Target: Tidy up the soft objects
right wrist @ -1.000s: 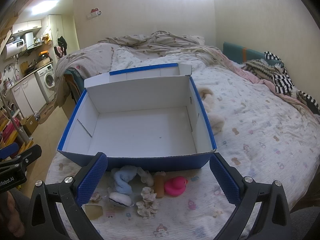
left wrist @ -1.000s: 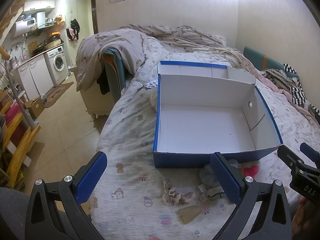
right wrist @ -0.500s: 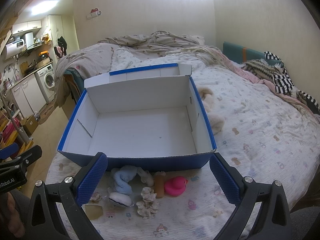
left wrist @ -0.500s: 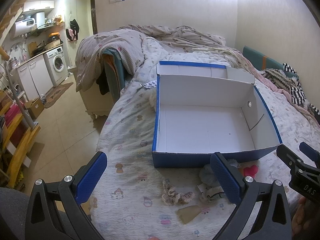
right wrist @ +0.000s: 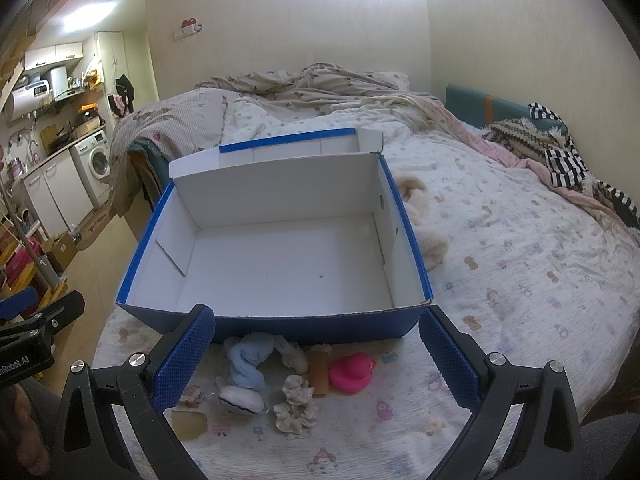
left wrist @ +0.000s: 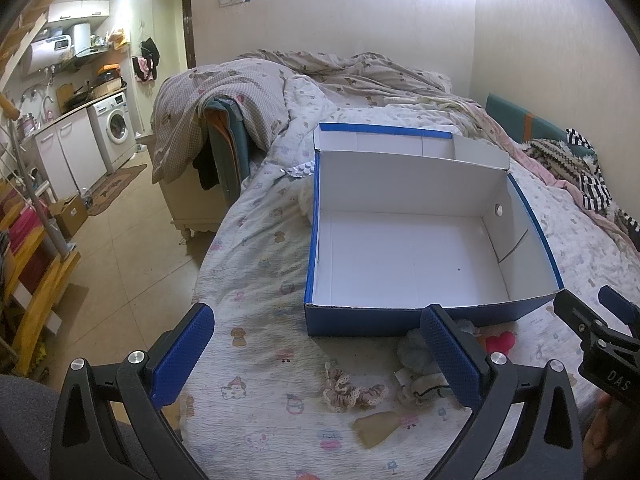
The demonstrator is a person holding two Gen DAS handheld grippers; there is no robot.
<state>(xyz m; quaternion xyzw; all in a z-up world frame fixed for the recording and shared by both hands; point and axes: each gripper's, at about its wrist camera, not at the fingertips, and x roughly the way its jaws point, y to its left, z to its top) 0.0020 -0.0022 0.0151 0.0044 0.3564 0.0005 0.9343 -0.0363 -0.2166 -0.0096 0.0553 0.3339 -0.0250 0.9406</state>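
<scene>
The left gripper [left wrist: 318,352] hangs over the bed [left wrist: 256,280] with its blue, textured pads spread wide, holding nothing and touching nothing. The right gripper [right wrist: 316,354] is spread just as wide and also empty, above a small heap of soft things lying on the printed sheet just in front of an open cardboard box [right wrist: 280,256]. The box is blue outside and plain white inside, rectangular, with its lid flap standing up at the far side; nothing lies in it. The heap holds a light blue fuzzy sock [right wrist: 246,364], a rounded white plush piece with a dark edge [right wrist: 241,399], a cream ruffled scrunchie [right wrist: 296,404], a tan cylinder [right wrist: 319,368] and a glossy pink rubber duck [right wrist: 352,372]. A pink-and-cream frilly scrunchie [left wrist: 352,390] lies left of them.
</scene>
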